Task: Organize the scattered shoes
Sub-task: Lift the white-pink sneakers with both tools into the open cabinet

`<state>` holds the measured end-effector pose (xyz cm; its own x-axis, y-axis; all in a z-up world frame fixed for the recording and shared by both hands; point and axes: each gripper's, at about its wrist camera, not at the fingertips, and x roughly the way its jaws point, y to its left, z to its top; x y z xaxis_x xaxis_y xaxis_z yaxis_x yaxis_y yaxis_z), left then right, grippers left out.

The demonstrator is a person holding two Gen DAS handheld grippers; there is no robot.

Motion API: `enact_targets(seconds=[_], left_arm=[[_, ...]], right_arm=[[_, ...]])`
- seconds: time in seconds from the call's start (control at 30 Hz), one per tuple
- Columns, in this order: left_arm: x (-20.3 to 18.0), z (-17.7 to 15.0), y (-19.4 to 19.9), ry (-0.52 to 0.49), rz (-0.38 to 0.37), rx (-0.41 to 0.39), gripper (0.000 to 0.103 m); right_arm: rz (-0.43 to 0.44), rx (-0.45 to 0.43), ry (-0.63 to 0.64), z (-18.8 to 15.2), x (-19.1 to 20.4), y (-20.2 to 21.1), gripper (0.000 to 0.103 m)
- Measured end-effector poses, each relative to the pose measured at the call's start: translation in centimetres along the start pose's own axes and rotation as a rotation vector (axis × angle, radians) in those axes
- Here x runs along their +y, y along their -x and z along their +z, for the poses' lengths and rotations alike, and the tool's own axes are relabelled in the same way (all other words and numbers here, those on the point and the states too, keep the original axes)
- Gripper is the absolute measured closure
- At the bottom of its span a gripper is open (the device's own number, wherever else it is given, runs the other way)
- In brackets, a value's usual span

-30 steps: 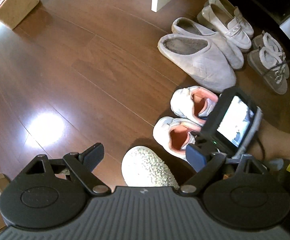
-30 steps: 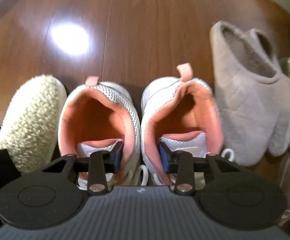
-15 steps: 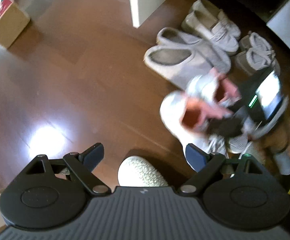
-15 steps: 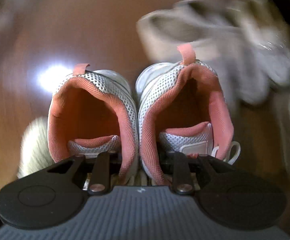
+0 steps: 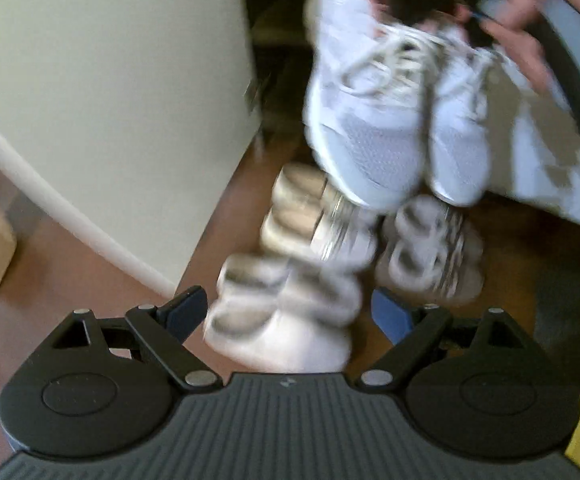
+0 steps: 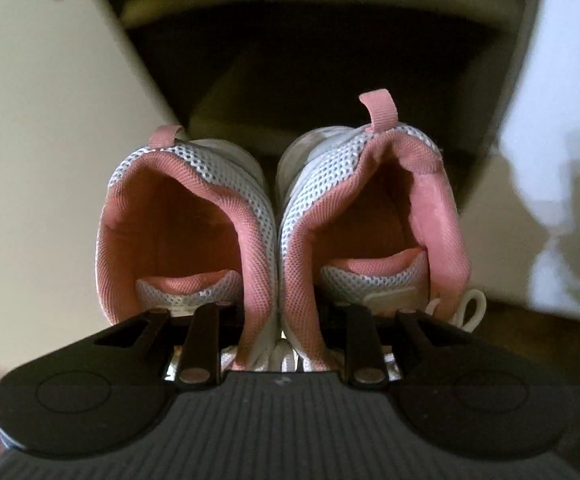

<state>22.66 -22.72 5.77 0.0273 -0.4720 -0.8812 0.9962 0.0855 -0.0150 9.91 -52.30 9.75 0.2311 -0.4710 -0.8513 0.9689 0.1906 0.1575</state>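
Dark shoe cabinet [image 6: 310, 52] opening ahead. Right claw [image 6: 281, 320] is clamped on both sneakers' [image 6: 273, 216] inner collars, carrying the pair together above the floor. Left claw [image 5: 290, 316] stands apart, empty.

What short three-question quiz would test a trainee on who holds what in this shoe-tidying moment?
1. True or false: the right gripper is shut on the pair of white mesh sneakers with pink lining.
2. Which is empty?
A. the right gripper
B. the left gripper
3. Fill in: in the left wrist view, the grey fluffy slippers lie on the brown wooden ____.

Key:
1. True; each finger sits inside one sneaker, pinching the two inner collars together.
2. B; its blue-tipped fingers stand wide apart above the slippers, holding nothing.
3. floor
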Motion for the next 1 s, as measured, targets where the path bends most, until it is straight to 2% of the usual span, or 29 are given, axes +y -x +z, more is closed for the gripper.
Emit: enact_targets(seconds=[0.07, 0.2, 0.3, 0.33, 0.43, 0.53, 0.73, 0.93, 1.0], left_arm=[[-0.8, 2.4, -3.0, -0.029, -0.035, -0.050, 0.012], [-1.8, 6.1, -11.4, -0.106, -0.116, -0.127, 0.012], [-3.0, 7.8, -16.6, -0.153, -0.147, -0.130, 0.012], [-3.1, 8.0, -17.2, -0.156, -0.152, -0.128, 0.012], [-4.2, 9.6, -20.9, -0.162, -0.201, -0.147, 0.012], [-5.0, 10.8, -22.4, -0.165, -0.212, -0.180, 0.012], [-4.7, 11.7, -24.4, -0.177, -0.257, -0.172, 0.012], [-4.3, 9.9, -24.4, -0.306, -0.195, -0.130, 0.012], [-4.1, 10.3, -24.6, -0.317, -0.179, -0.157, 0.012]], right_arm=[[-0.035, -0.006, -0.032, 2.6, -0.2, -1.7, 0.081], [-0.102, 0.026, -0.128, 6.2, -1.3, -7.2, 0.081], [-0.127, 0.042, -0.207, 7.7, -2.4, -10.0, 0.081], [-0.134, 0.041, -0.235, 8.1, -2.7, -10.7, 0.081], [-0.153, 0.027, -0.253, 8.9, -2.4, -11.6, 0.080], [-0.173, 0.022, -0.254, 9.6, -2.2, -12.1, 0.079], [-0.189, 0.027, -0.182, 10.2, -1.6, -12.6, 0.077], [-0.184, 0.017, -0.178, 10.7, -1.8, -12.4, 0.077], [-0.186, 0.009, -0.174, 11.0, -1.8, -12.4, 0.077]])
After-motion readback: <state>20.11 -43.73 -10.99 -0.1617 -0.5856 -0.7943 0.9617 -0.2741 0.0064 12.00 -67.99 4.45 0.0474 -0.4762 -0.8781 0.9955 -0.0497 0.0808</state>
